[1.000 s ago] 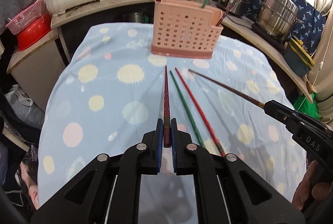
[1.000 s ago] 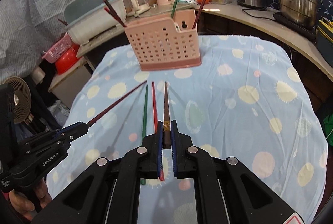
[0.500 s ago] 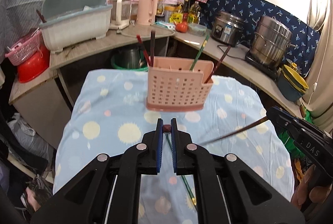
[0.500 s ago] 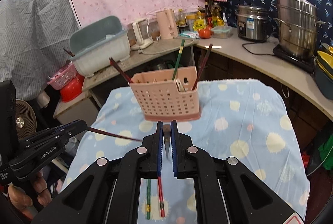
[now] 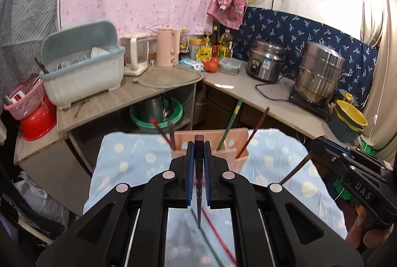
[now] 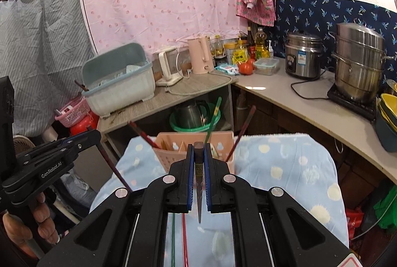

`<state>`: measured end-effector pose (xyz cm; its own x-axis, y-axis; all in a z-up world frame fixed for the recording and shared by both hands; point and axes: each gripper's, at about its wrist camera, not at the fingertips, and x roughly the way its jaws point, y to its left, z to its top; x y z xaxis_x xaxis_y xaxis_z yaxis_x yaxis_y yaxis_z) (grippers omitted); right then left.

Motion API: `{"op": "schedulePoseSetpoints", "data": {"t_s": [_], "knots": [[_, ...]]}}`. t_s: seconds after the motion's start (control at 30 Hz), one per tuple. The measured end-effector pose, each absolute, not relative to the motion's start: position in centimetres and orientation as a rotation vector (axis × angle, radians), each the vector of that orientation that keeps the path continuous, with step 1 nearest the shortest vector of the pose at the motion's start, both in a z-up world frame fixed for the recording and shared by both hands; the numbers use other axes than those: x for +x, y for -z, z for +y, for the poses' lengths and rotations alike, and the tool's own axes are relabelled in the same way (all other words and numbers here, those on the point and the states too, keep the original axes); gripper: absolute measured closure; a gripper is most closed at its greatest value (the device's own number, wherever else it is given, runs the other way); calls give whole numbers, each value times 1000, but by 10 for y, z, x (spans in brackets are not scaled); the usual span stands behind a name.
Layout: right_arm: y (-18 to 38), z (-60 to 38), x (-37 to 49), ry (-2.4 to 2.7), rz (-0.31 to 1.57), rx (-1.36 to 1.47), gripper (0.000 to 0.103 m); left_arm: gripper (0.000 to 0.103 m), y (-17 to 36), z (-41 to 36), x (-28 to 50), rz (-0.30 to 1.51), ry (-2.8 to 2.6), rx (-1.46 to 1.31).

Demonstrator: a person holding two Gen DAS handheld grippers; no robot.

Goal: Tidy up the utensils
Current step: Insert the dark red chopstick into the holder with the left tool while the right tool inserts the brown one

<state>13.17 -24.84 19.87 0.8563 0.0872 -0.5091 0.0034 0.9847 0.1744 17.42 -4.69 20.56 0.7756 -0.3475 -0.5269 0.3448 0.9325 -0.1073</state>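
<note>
My left gripper (image 5: 198, 146) is shut on a dark red chopstick (image 5: 199, 182), held raised with its tip pointing down over the cloth. My right gripper (image 6: 198, 148) is shut on a brown chopstick (image 6: 199, 190), also tip down. The pink perforated utensil basket (image 5: 230, 143) stands just beyond both grippers and holds several chopsticks. It also shows in the right wrist view (image 6: 171, 143). A green chopstick (image 5: 208, 247) and a red chopstick (image 5: 218, 237) lie on the blue spotted cloth below. The right gripper (image 5: 313, 147) appears at right, the left gripper (image 6: 95, 136) at left.
The table has a blue spotted cloth (image 5: 129, 163). A kitchen counter (image 5: 248, 83) wraps behind it with a dish tub (image 5: 84, 68), a kettle (image 5: 168, 46), a rice cooker (image 5: 265, 63) and a steamer pot (image 5: 320, 71). Bowls (image 5: 156, 110) sit under the counter.
Both grippers lifted their chopsticks off the cloth and tilted them from flat to tip-down, rising over the basket. The green and red chopsticks stayed on the cloth.
</note>
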Motion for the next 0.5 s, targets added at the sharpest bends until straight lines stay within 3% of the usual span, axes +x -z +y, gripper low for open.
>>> {"op": "schedulePoseSetpoints", "data": {"t_s": [0.27, 0.5], "knots": [[-255, -255, 180, -47, 445, 181, 96, 96, -268, -65, 214, 449, 377, -16], [-276, -254, 222, -56, 397, 206, 96, 96, -291, -68, 252, 391, 346, -27]]}}
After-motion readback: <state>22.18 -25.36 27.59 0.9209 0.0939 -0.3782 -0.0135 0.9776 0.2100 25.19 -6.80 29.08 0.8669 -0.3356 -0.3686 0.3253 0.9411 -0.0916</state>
